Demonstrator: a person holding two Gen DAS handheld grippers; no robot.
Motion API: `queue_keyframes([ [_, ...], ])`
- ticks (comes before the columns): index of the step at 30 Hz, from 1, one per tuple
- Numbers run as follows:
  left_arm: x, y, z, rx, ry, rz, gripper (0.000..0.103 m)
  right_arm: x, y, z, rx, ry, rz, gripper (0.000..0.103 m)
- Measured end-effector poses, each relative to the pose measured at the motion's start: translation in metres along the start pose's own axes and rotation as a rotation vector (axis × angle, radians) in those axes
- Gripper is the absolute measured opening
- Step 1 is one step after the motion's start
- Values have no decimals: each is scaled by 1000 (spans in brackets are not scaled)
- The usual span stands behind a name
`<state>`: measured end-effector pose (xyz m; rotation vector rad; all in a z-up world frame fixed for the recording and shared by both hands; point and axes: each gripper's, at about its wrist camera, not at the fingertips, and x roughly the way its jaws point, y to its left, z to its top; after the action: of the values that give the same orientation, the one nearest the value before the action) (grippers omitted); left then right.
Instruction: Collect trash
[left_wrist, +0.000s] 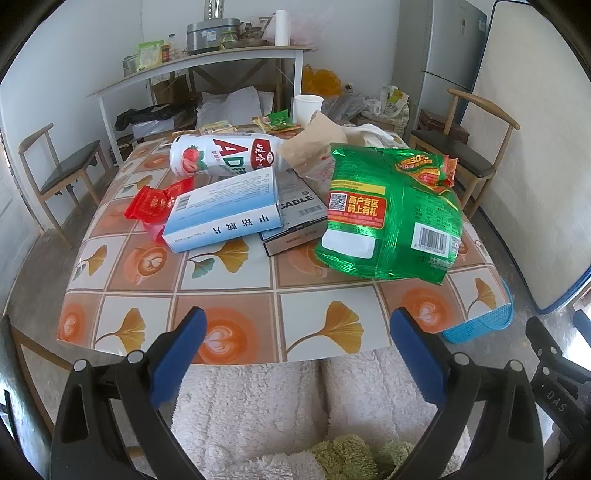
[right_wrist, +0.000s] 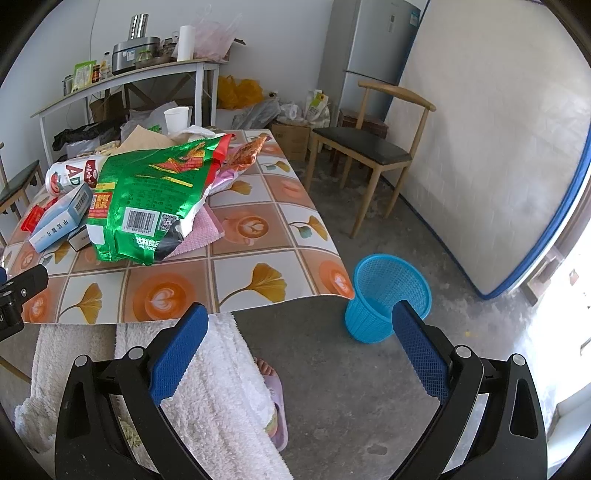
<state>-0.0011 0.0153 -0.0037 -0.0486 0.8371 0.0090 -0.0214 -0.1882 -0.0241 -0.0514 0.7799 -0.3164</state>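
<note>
Left hand-held gripper (left_wrist: 297, 345) released, empty, hovering at near edge of tile-patterned counter (left_wrist: 229, 295). Right hand-held gripper (right_wrist: 300, 341) likewise released. Crinkled green foil snack bag (left_wrist: 391, 210) lies on counter, beside pale blue cardboard box (left_wrist: 225, 210). Blue mesh plastic wastebasket (right_wrist: 388, 295) on floor by counter corner.

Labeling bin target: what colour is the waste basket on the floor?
Bright blue mesh plastic basket; clearest in the right wrist view.
</note>
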Motion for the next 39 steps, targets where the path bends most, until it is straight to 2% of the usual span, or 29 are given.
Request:
queue_keyframes([
  [20, 0, 24, -7, -3, 5, 10, 97, 0, 1, 1, 2, 0, 6, 95],
  [21, 1, 11, -2, -5, 5, 9, 97, 0, 1, 1, 2, 0, 6, 95],
  [25, 0, 20, -4, -5, 7, 10, 97, 0, 1, 2, 1, 0, 5, 95],
  [26, 1, 11, -2, -4, 5, 9, 97, 0, 1, 2, 2, 1, 6, 95],
  [39, 1, 12, -2, -4, 6, 12, 97, -1, 0, 2, 9, 1, 11, 95],
])
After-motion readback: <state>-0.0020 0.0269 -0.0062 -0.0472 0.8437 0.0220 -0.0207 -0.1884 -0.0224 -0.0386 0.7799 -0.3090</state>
